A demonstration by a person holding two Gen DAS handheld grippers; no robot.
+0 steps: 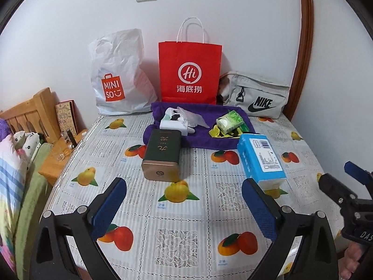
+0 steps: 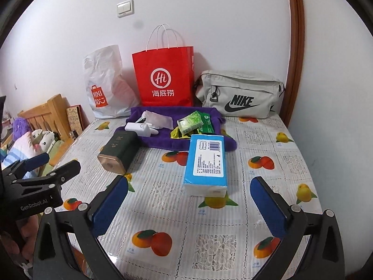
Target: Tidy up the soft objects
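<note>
Tissue packs: 1 blue (image 2: 205,163), 1 green (image 2: 190,122); both hand-held grippers, left (image 1: 184,205) & right (image 2: 190,204), wide open, empty.

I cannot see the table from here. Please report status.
Left claw and right claw open, empty. Blue tissue pack flat on table, untouched. Dark tin lies beside it; nothing in the way.

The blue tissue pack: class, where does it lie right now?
The blue tissue pack lies flat on the fruit-print tablecloth, right of the dark green tin and just in front of the purple cloth, centred in the right wrist view.
</note>
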